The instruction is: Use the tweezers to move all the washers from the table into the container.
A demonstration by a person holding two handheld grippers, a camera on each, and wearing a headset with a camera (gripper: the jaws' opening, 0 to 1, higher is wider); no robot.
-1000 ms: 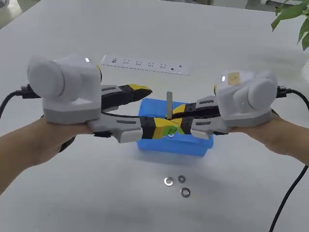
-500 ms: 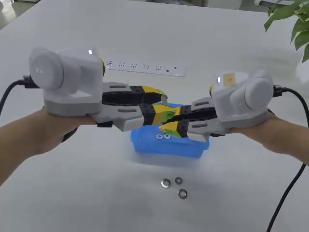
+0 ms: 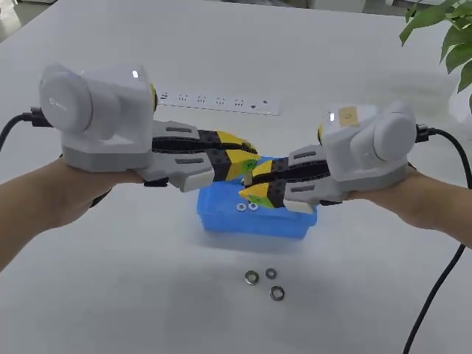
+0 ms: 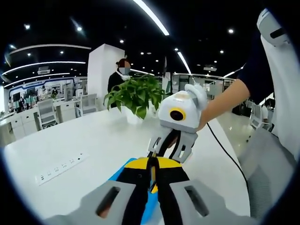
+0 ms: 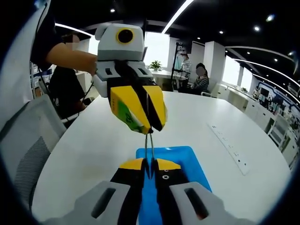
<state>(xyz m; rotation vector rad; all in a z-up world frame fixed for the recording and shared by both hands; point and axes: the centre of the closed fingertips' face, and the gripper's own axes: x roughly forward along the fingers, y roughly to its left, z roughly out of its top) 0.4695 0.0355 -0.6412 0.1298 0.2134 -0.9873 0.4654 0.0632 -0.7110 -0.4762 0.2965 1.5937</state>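
- White tabletop carries little at its near edge: three loose washers lie close together just this side of the blue container, none touching it. They are the ones not yet moved.
- Just behind them, the container holds two washers side by side on its floor, so I'd judge the job under halfway done.
- Above the container, the left gripper and right gripper point at each other, tips almost meeting.
- From the right gripper view, the tweezers bridge the two. Each claw is pressed together, pinching one end. I can't tell which end is the working one.
- My guess is a re-grip: one claw steadies the tweezers so the other can take a better hold before the next pick.
- Doing this over the container seems sensible, as a dropped tool would land there rather than among the loose washers.
- Farther off lies a power strip, and a potted plant stands at the far right.
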